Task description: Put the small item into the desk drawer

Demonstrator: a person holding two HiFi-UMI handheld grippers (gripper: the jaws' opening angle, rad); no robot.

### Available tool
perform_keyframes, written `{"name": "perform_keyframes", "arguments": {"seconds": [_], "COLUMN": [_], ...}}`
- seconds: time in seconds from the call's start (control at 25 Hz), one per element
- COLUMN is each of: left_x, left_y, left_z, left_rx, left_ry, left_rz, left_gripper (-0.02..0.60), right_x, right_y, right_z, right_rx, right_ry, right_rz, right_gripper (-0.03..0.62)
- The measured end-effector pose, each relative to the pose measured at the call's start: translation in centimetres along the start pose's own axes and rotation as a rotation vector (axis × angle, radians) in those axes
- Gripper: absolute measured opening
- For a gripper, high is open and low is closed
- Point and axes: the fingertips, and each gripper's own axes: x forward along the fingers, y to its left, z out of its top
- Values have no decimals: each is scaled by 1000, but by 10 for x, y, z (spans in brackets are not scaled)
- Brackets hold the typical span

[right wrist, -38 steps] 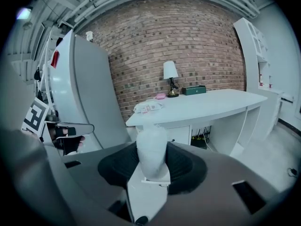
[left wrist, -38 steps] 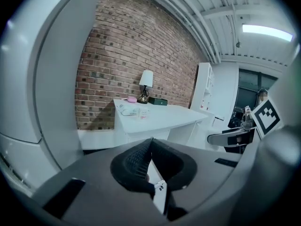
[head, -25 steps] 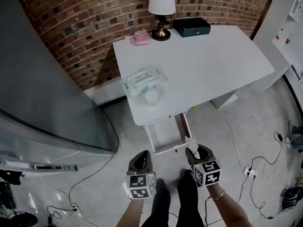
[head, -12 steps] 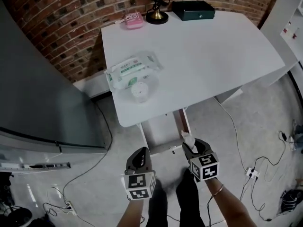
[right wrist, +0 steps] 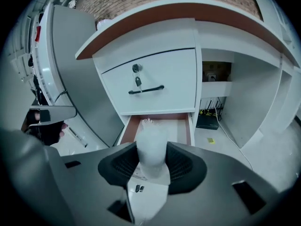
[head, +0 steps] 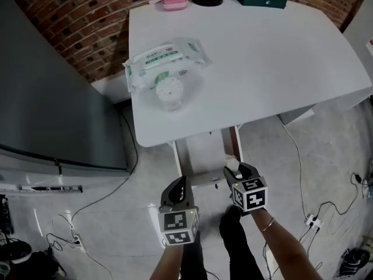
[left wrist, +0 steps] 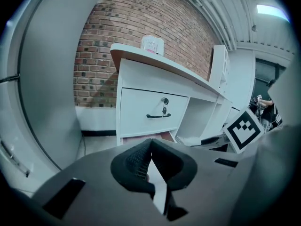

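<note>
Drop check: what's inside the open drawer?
The open drawer shows only bare bottom; the white item in the right gripper covers its middle, and the desk top hides its rear.

A: Bench (head: 262,57) top?
B: White, smooth, matt, laminate-like. Its front edge shows a brown, wood-look band in the right gripper view.
A: Things near its left edge?
B: Wipes pack (head: 166,60): glossy, crinkled plastic film. Round lid (head: 169,92): white plastic, matt.
A: Drawers?
B: Fronts white and smooth. Open drawer (right wrist: 179,126): reddish-brown, wood-look sides inside. Handle (right wrist: 146,89): dark, metal-looking. Lock (right wrist: 136,68): shiny metal.
A: Small item (right wrist: 151,142)?
B: Frosted, translucent whitish plastic. Right gripper (right wrist: 151,150) jaws on it: black, ribbed faces, matt, rubbery-looking.
A: Surroundings?
B: Wall (head: 76,34): rough red brick. Floor (head: 116,214): grey, matt, concrete-like.
</note>
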Motion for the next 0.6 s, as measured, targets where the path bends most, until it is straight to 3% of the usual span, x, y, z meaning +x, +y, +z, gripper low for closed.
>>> {"name": "perform_keyframes", "arguments": {"seconds": [0.6], "left_x": [37], "left_y": [13], "left_z": [-38], "left_rx": [-7], "left_ry": [-12], "left_rz": [68], "left_gripper": [21], "right_x": [95], "right_y": [-37], "right_z": [-37], "right_rx": [-27], "right_ry": [102], "right_rz": [8], "right_gripper": [176]}}
